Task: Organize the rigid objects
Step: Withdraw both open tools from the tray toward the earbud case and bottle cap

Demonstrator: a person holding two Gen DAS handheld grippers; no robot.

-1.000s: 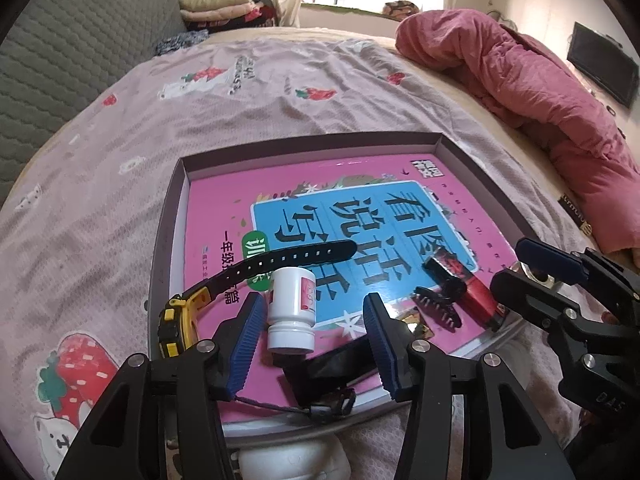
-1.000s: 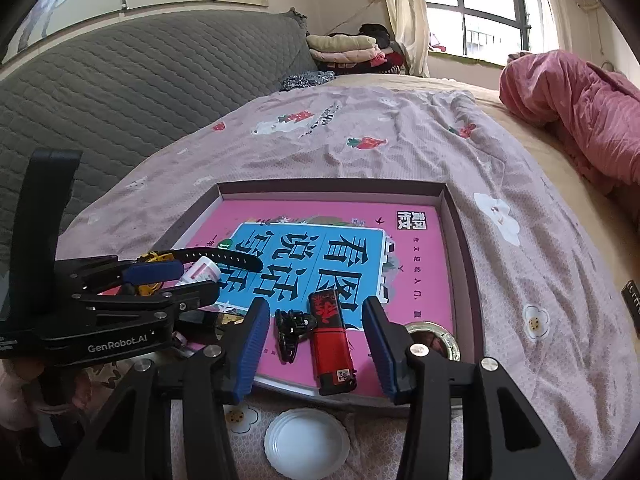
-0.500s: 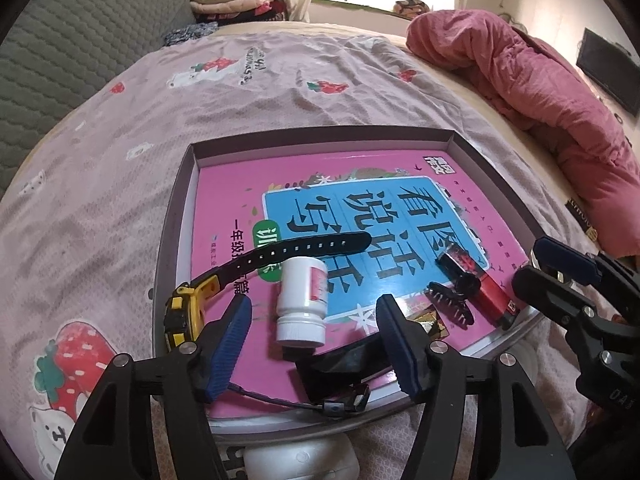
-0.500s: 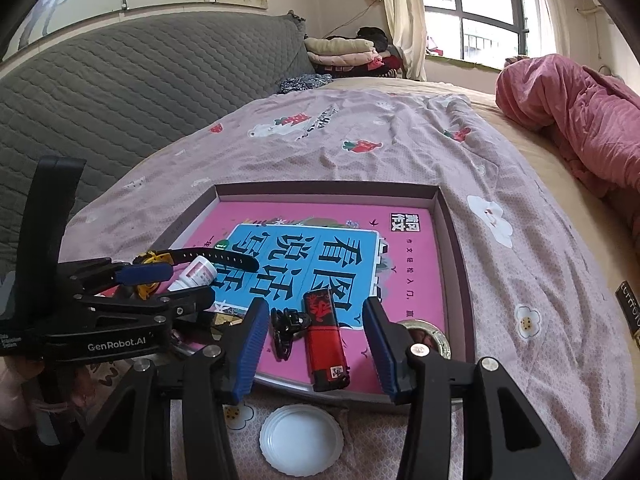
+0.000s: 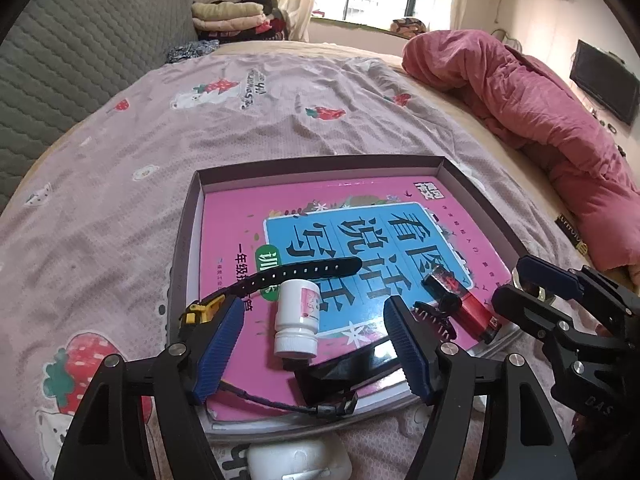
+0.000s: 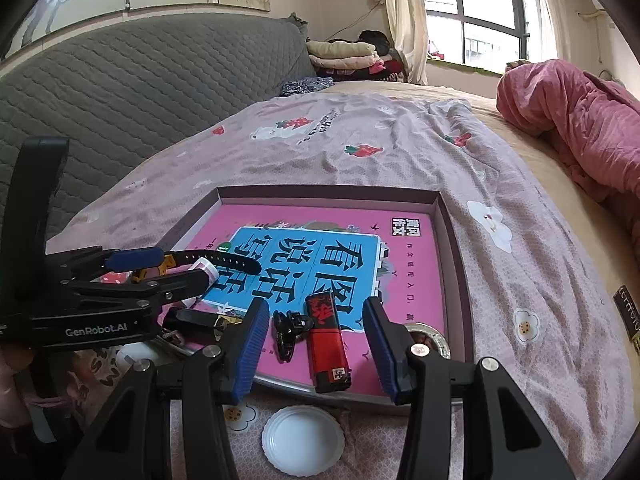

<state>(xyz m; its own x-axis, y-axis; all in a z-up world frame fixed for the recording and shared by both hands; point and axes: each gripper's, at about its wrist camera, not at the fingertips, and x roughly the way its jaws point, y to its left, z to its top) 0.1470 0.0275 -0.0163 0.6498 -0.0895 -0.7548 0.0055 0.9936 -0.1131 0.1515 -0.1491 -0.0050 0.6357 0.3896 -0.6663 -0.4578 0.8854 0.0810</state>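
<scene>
A shallow box (image 5: 188, 216) (image 6: 450, 232) on the bed holds a pink book (image 5: 240, 240). On the book lie a white pill bottle (image 5: 297, 320), a yellow watch with a black strap (image 5: 304, 270), a black hair clip (image 5: 436, 316) (image 6: 286, 330), a red lighter (image 5: 464, 300) (image 6: 326, 338) and a black flat device (image 5: 348, 370). My left gripper (image 5: 312, 348) is open and empty, just above the bottle. My right gripper (image 6: 314, 350) is open and empty over the lighter and clip; it also shows in the left wrist view (image 5: 536, 284).
A white round lid (image 6: 303, 438) lies on the bedsheet just before the box. A white case (image 5: 298, 460) lies at the box's near edge. A metal ring (image 6: 426, 336) sits in the box corner. A pink quilt (image 5: 520, 92) is heaped at the right.
Both grippers have drawn back and risen slightly from the box. The bottle and lighter lie where they were. Both stay open.
</scene>
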